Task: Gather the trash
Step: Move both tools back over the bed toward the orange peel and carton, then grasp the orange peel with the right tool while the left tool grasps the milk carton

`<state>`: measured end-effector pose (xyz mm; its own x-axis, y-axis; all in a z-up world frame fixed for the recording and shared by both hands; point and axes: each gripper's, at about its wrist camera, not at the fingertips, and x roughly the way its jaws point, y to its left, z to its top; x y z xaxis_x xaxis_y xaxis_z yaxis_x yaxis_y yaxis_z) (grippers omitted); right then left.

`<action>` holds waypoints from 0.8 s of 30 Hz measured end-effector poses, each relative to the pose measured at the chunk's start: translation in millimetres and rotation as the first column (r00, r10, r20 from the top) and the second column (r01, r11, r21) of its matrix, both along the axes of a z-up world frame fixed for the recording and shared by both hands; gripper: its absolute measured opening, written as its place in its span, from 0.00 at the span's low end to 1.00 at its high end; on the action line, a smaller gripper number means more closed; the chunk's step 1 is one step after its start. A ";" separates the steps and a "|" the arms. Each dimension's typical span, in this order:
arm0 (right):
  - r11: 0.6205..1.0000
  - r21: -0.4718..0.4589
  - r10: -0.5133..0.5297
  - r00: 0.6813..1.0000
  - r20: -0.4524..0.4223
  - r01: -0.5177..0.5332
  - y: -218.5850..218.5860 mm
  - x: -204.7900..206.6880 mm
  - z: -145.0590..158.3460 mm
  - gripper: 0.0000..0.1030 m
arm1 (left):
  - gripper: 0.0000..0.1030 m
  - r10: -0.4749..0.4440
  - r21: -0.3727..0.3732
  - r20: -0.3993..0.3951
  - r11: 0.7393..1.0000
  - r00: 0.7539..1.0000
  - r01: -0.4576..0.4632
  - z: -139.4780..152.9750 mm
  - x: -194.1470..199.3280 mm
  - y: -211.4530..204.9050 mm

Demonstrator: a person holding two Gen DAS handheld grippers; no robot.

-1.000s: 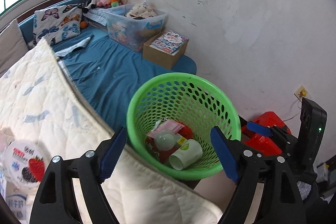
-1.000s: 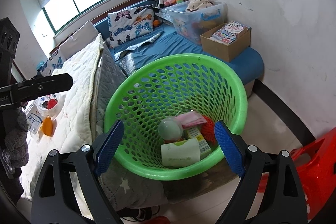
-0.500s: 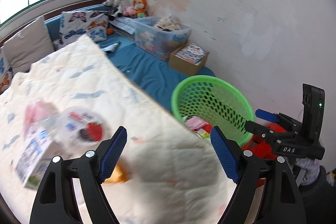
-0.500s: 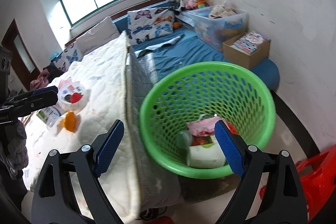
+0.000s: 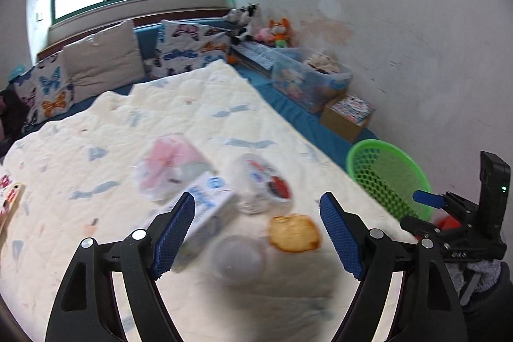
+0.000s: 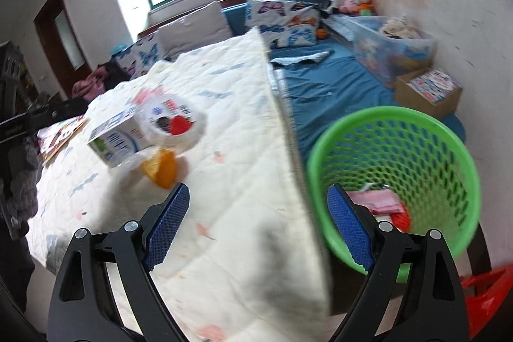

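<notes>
One green basket (image 6: 397,130), one milk carton (image 5: 205,207), one yogurt cup (image 5: 263,185) — perhaps two more blurred scraps.

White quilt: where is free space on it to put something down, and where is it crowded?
The white quilt is bare between the orange piece and its edge beside the green basket, and toward the pillows. It is crowded around the milk carton and yogurt cup.

Blue-and-white milk carton (image 6: 117,138): printing blurred, unreadable
Round white tub lid with red strawberry picture (image 6: 171,121): characters too blurred to read
Other legible text: none
</notes>
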<state>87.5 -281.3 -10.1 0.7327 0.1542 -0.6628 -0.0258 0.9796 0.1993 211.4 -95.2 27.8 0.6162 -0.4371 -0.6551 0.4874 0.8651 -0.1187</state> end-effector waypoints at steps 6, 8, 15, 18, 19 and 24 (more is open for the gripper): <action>0.994 -0.029 0.102 0.995 -0.023 -0.102 46.5 17.9 -4.9 0.85 | 0.71 0.060 0.014 -0.023 0.998 0.998 -0.060 -9.2 7.8 32.3; 0.990 -0.040 0.133 0.990 -0.034 -0.135 63.4 24.5 -8.7 0.85 | 0.70 0.068 0.010 -0.028 0.998 0.997 -0.067 -11.4 7.5 41.5; 0.976 -0.075 0.198 0.977 -0.082 -0.204 101.1 49.4 -23.7 0.76 | 0.69 0.055 0.043 -0.021 0.998 0.998 -0.054 -15.6 8.9 51.0; 0.973 -0.091 0.203 0.974 -0.099 -0.212 110.2 59.5 -29.3 0.75 | 0.69 0.048 0.065 -0.016 0.997 0.999 -0.047 -17.2 11.8 50.3; 0.971 -0.096 0.208 0.973 -0.104 -0.217 112.9 62.6 -30.7 0.75 | 0.69 0.041 0.072 -0.018 0.997 0.999 -0.040 -18.4 13.4 50.1; 0.966 -0.126 0.210 0.970 -0.123 -0.226 122.8 75.0 -36.7 0.70 | 0.69 0.018 0.122 -0.024 0.992 1.000 -0.015 -25.7 23.1 44.8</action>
